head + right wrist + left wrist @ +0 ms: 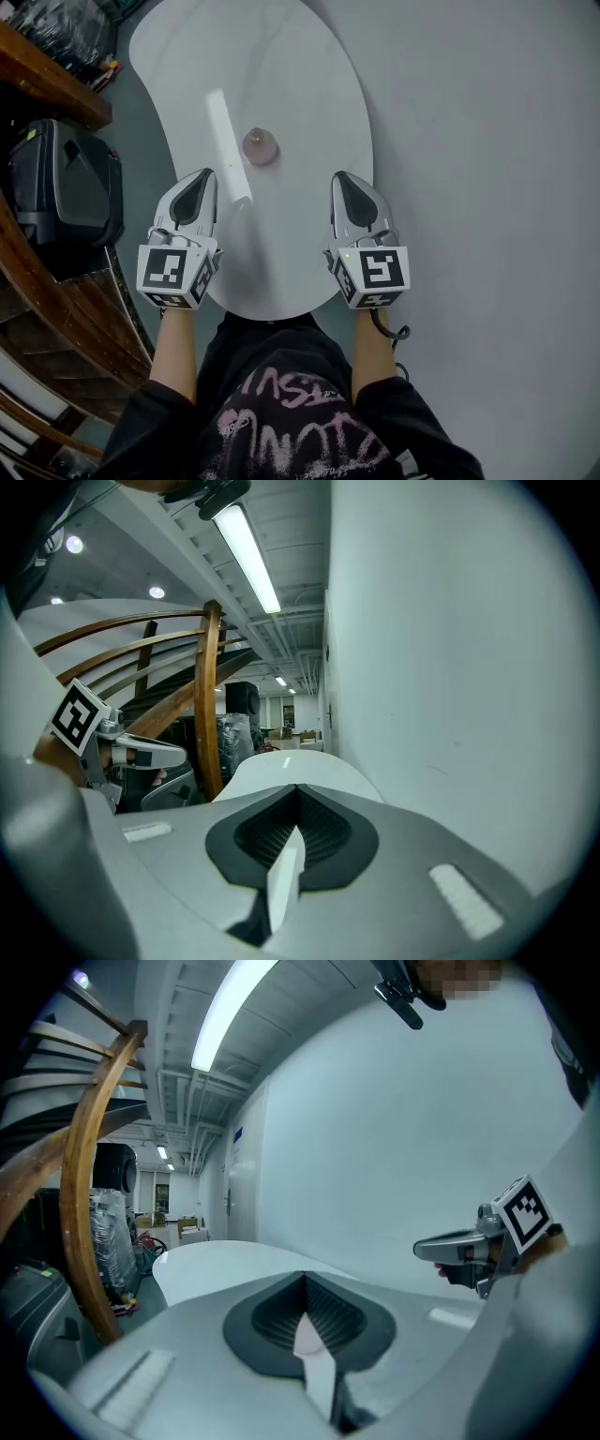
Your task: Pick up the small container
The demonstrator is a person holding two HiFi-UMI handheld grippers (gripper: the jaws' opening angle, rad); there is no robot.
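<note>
The small container [261, 146] sits on the white table [281, 75], ahead between your grippers. Your left gripper [203, 175] and right gripper [339, 176] hover parallel, jaws together, empty.

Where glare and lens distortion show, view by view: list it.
Head view: a bright streak of glare lies on the table just left of the small container. Left gripper view: fisheye bending, dark corners, ceiling light blown out. Right gripper view: same bending, bright light strip.

A black case [66, 183] sits beside the white table [281, 75].
</note>
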